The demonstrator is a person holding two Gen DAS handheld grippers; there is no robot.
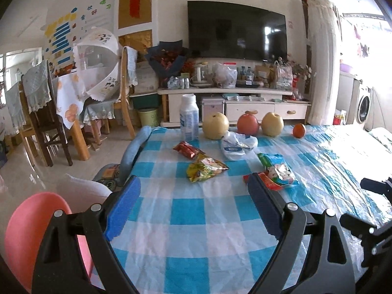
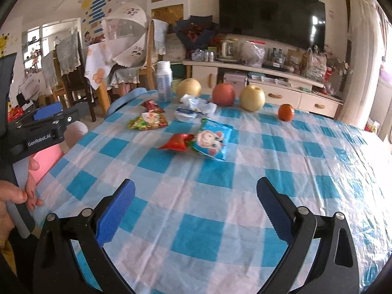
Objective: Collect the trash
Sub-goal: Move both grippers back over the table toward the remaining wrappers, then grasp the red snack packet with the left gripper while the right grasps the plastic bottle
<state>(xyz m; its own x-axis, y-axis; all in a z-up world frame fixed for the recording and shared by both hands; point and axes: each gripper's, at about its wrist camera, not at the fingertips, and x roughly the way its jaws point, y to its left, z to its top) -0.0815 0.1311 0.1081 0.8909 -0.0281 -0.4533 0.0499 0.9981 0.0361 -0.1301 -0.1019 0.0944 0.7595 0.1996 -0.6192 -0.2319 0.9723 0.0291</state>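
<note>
Two claws, both spread wide and holding nothing: left claw [image 1: 193, 196] and right claw [image 2: 196, 196] hover low over the near part of the checked tabletop [image 2: 220, 220], nothing between the pads. Trash sits mid-table, at 12 o'clock from both. Items: blue cartoon snack bag [image 2: 214, 138] with a red wrapper [image 2: 176, 142] touching its left edge at 9 o'clock; yellow-green foil packet [image 2: 149, 121] further back toward 11 o'clock; small red packet [image 2: 152, 105] just behind that; crumpled white plastic wrapper [image 2: 194, 109] at 12 o'clock behind the blue bag. In the left view the blue bag [image 1: 278, 169] lies just beyond the left claw's right pad, so closest to it. Back row, likely not trash: white bottle [image 2: 163, 80] upright, two yellow pears [image 2: 188, 87] [image 2: 252, 97], red apple [image 2: 223, 94], small orange [image 2: 286, 112]; bottle could be empty, can't tell. Pink round bin-like thing [image 1: 31, 240] at 8 o'clock off the table edge, possibly the drop target, unsure. Handling guess: wrappers all light, thin, crinkly, slick foil; will slide on the plastic cloth and crush flat. Best pinch a raised crumpled edge or fold, not the flat middle; the blue bag's torn near end looks lifted. Risk: cloth snagging in the pads, red wrapper dragging along with the bag.
</note>
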